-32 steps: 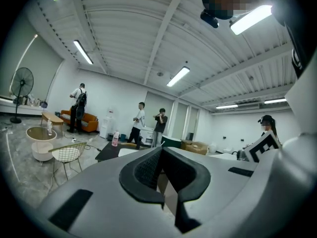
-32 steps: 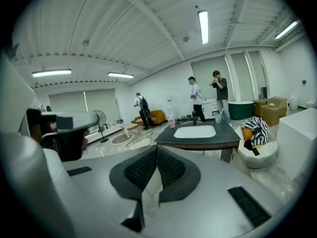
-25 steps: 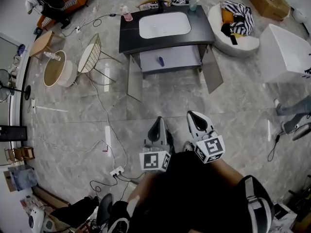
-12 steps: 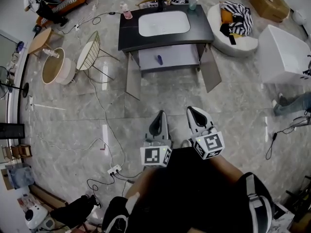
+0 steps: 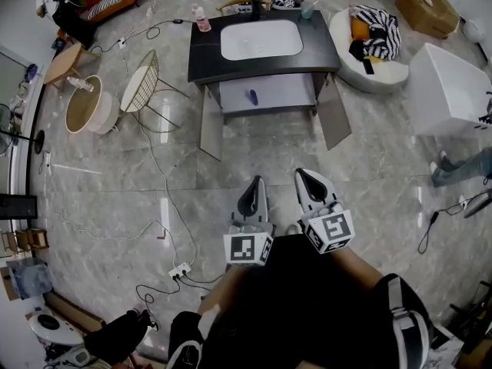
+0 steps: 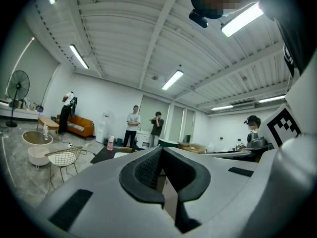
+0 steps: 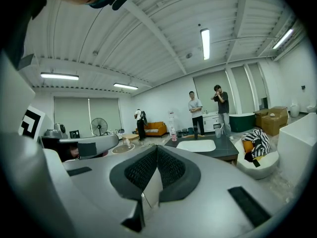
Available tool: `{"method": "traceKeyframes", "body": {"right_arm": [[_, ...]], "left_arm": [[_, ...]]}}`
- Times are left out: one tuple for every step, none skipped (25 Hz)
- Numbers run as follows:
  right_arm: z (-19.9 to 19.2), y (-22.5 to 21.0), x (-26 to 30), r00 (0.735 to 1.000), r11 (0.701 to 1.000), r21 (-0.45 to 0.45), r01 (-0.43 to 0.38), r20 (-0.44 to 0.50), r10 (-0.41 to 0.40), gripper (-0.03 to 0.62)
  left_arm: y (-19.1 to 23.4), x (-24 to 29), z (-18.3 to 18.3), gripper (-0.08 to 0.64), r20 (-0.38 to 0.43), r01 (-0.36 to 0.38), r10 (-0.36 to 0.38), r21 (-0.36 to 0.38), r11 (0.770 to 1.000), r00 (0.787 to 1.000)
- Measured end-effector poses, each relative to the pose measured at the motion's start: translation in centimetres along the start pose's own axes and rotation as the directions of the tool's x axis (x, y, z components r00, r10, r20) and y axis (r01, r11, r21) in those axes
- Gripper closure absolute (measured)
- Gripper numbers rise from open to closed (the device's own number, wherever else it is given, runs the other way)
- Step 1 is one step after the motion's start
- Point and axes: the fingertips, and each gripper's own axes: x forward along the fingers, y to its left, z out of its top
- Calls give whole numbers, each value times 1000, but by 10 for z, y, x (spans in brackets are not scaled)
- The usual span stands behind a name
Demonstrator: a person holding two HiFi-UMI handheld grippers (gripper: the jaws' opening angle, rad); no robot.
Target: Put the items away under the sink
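The sink cabinet (image 5: 204, 54) stands far ahead, a dark counter with a white basin (image 5: 260, 38), both doors (image 5: 210, 123) swung open. A blue item (image 5: 253, 96) lies inside under the sink. On the counter stand a pink bottle (image 5: 202, 21) and a cup (image 5: 306, 9). My left gripper (image 5: 251, 193) and right gripper (image 5: 310, 183) are held side by side close to my body, well short of the cabinet. Both are shut and empty, with the left gripper (image 6: 161, 148) and right gripper (image 7: 156, 148) showing their pads pressed together and nothing between them.
A wire chair (image 5: 146, 83) and round table (image 5: 83, 106) stand left of the cabinet. Cables (image 5: 165, 198) and a power strip (image 5: 181, 270) lie on the floor at my left. A white tub (image 5: 450, 83) and a beanbag (image 5: 373, 41) are at right. Two people (image 7: 195, 112) stand behind the sink.
Both grippers have kept their place and stayed shut. Only the head view has shifted a little.
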Motion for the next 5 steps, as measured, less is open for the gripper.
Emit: {"method": "traceKeyframes", "body": {"right_arm": [[0,0,2,1000,1000,0,-1,-1,1,581],[0,0,4,1000,1000,0,-2,-3,2,581],[0,0,6,1000,1000,1,-1,-4,1,581],[-1,0,8,1000,1000,2,0,-6,0,581],[-1,0,9,1000,1000,3,2,-7,-2,581]], "left_arm": [[2,1,0,546,-1,-1,1,0,1000,1000],[4,3,0,545,-1,-3,3,1,1000,1000],[6,4,0,545,-1,-4,4,2,1000,1000],[7,5,0,545,-2,-5,5,3,1000,1000],[9,6,0,545,-1,-6,6,5,1000,1000]]}}
